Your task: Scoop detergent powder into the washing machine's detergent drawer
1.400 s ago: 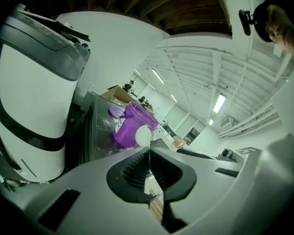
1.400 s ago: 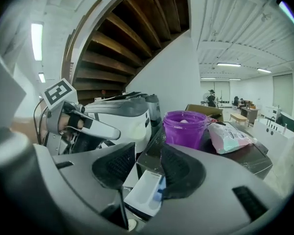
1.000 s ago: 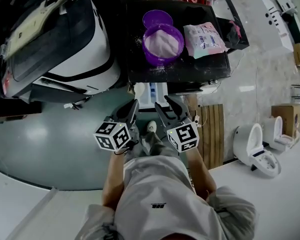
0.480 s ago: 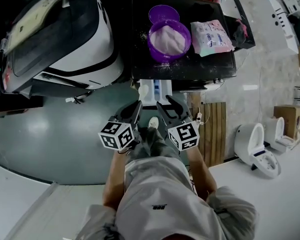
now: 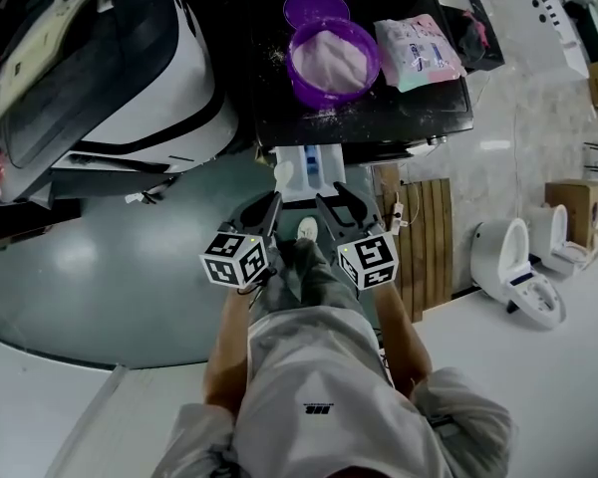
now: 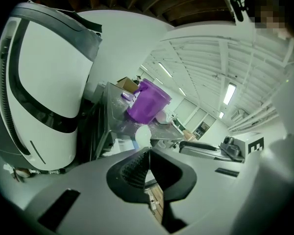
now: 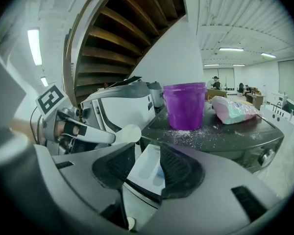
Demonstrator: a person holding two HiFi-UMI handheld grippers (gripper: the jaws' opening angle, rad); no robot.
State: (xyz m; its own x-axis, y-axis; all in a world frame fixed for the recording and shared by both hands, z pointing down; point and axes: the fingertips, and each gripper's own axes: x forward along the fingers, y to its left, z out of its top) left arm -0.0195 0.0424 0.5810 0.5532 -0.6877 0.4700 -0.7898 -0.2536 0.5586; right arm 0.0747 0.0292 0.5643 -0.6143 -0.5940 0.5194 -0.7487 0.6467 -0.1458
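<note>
Ribbed black fingers (image 6: pixel 132 168) of the left gripper (image 6: pixel 148 152) are pressed together on a white plastic scoop (image 6: pixel 143 135), its round bowl just past their tips. On the right gripper (image 7: pixel 146 155) the fingers stand a little apart, holding nothing. Through their gap shows the open white detergent drawer (image 7: pixel 148 173), just ahead and below. Farther ahead, on the glossy dark washing machine top (image 7: pixel 225 133) dusted with spilled grains, stands a translucent purple tub (image 7: pixel 184 104) of pale powder, with a crinkled soft pouch (image 7: pixel 232 109) beside it.
</note>
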